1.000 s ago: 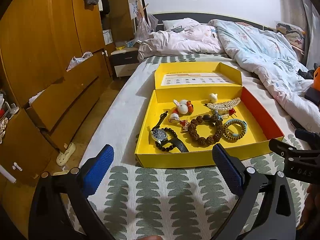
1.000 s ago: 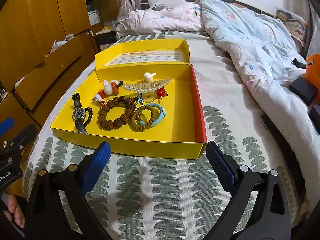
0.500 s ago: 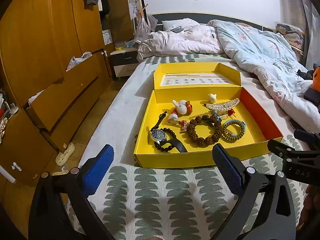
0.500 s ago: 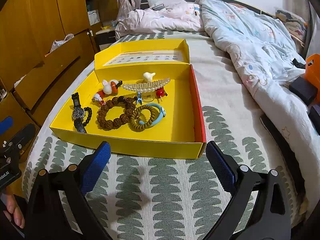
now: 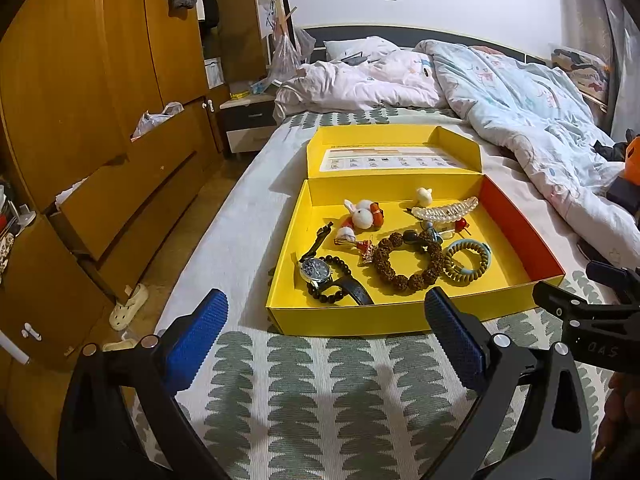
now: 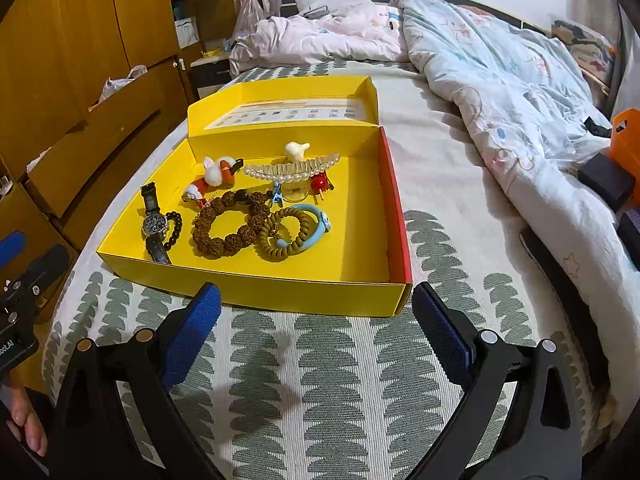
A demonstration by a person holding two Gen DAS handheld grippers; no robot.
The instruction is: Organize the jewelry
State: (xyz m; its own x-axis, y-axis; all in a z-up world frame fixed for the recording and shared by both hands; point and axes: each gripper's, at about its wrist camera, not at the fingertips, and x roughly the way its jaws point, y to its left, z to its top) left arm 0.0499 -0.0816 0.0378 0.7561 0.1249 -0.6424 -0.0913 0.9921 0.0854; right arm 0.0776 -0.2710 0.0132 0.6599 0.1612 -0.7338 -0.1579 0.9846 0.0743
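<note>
An open yellow box (image 5: 360, 322) (image 6: 280, 292) lies on the bed with jewelry inside: a wristwatch (image 5: 316, 270) (image 6: 154, 224), a black bead bracelet (image 5: 338, 276), a brown bead bracelet (image 5: 408, 260) (image 6: 232, 224), olive and blue coil hair ties (image 5: 468, 260) (image 6: 294, 230), a pearl hair claw (image 5: 446, 210) (image 6: 292, 168) and a rabbit charm (image 5: 362, 214) (image 6: 218, 170). My left gripper (image 5: 324, 332) is open and empty, hovering in front of the box. My right gripper (image 6: 316, 320) is open and empty at the box's near right corner.
The bed has a leaf-patterned cover (image 6: 328, 380). A rumpled duvet (image 5: 528, 120) lies right, pillows at the back. Wooden drawers and wardrobe (image 5: 100, 120) stand left, with a slipper (image 5: 128, 312) on the floor. An orange object (image 6: 626, 148) sits far right.
Both views have drifted slightly toward the box. Both grippers stay open and empty; nothing in the box has moved.
</note>
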